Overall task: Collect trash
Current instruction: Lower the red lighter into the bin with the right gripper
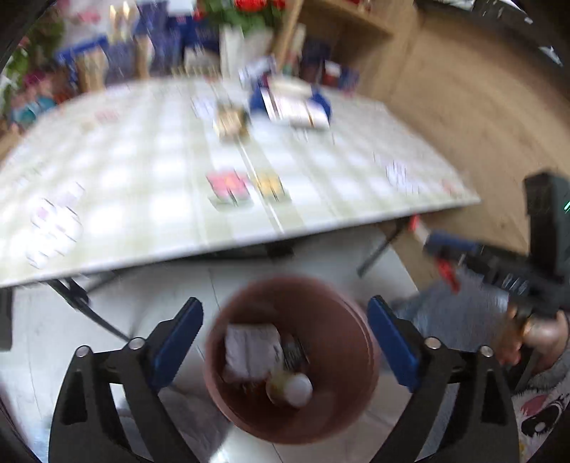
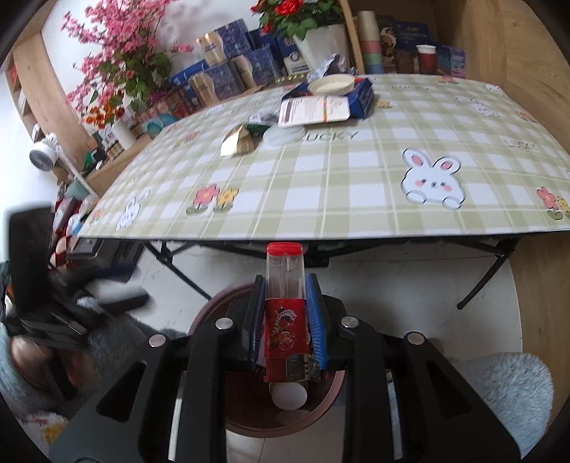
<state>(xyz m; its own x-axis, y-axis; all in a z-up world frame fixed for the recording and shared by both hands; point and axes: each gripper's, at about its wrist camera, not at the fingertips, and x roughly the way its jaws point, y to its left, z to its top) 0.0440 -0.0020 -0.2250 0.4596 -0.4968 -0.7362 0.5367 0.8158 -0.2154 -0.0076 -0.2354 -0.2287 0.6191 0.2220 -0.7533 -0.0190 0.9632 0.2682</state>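
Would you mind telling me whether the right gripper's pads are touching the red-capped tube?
Touching. The right wrist view shows both pads of the right gripper pressed against the sides of the red-capped tube, no gap.

The tablecloth (image 2: 320, 171) is showing a pale green and white check, dotted with white rabbits with pink ears and cheeks, and with pink and yellow flowers. The bin (image 1: 292, 359) is showing reddish brown, holding a white crumpled paper (image 1: 251, 350) and a white-capped item (image 1: 290, 390) — blurred. The bottle (image 2: 285, 306) is wearing a red cap over a clear upper part and a red printed label. Both the left gripper (image 1: 285, 345) and the right gripper (image 2: 285, 320) are showing black frames and blue pads. Behind the table, pink blossoms (image 2: 114, 53) and red flowers (image 2: 288, 9) are standing among dark blue patterned boxes (image 2: 231, 39) — a gold wrapper (image 2: 238, 142) is glinting on the cloth.
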